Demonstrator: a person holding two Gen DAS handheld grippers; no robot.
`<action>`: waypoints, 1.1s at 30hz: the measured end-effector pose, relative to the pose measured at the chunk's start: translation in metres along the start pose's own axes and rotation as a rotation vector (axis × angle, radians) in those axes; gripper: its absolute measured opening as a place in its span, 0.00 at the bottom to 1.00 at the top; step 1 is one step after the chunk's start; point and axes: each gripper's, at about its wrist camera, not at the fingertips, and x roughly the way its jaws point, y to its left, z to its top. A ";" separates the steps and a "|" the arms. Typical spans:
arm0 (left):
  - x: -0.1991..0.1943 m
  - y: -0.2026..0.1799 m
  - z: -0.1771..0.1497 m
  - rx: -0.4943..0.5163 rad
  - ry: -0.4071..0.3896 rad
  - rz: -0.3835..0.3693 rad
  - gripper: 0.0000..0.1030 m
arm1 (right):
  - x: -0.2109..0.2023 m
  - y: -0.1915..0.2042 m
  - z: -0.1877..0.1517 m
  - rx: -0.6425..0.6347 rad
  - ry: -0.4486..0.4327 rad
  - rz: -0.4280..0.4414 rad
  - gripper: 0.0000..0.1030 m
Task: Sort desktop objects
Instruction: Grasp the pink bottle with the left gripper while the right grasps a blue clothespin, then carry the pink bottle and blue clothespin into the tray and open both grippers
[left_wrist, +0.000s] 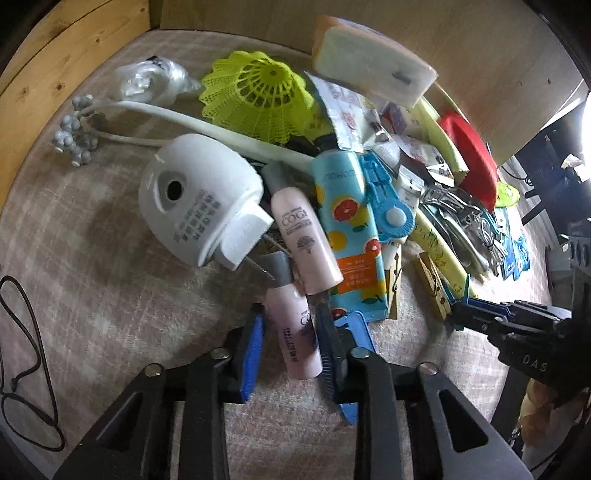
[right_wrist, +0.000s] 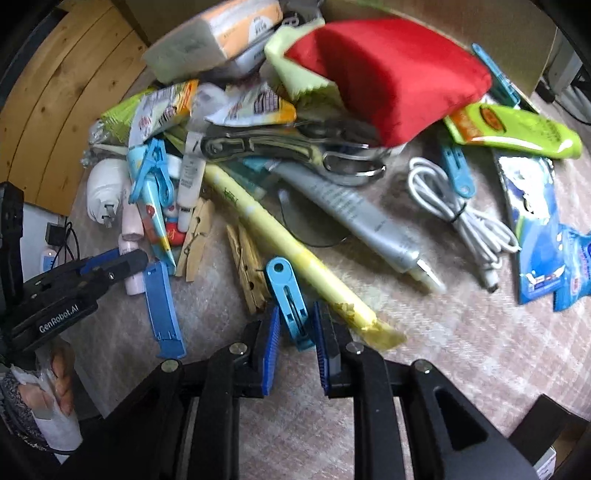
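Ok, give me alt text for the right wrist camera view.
The right hand-held gripper closes on a light blue clothes peg at the near edge of a cluttered pile. Behind lie a yellow tube, wooden pegs, a red pouch and a white cable.

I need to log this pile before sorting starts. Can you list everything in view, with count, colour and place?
bottle: one, pale pink, between the left gripper's pads
second bottle: one, pink, lying across the first
plug-in device: one, white, left of the pile
shuttlecock: one, yellow-green, rear
tissue pack: one, white and orange, rear
pouch: one, red, on top of the pile
clothespegs: at least two, wooden, front of the pile
plastic clip: one, light blue, between the right gripper's pads
cable: one, white, coiled, right
tube: one, grey, centre
left gripper: black with blue pads, around the bottle
right gripper: black with blue pads, shut on the clip
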 end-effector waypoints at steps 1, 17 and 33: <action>0.000 0.002 -0.001 -0.006 0.000 -0.003 0.20 | 0.000 0.001 0.000 0.001 -0.002 -0.007 0.17; -0.019 -0.008 -0.036 0.030 -0.036 -0.026 0.18 | -0.035 -0.007 -0.049 0.061 -0.040 0.040 0.12; -0.063 -0.127 -0.078 0.330 -0.028 -0.123 0.18 | -0.104 -0.069 -0.122 0.240 -0.203 -0.015 0.12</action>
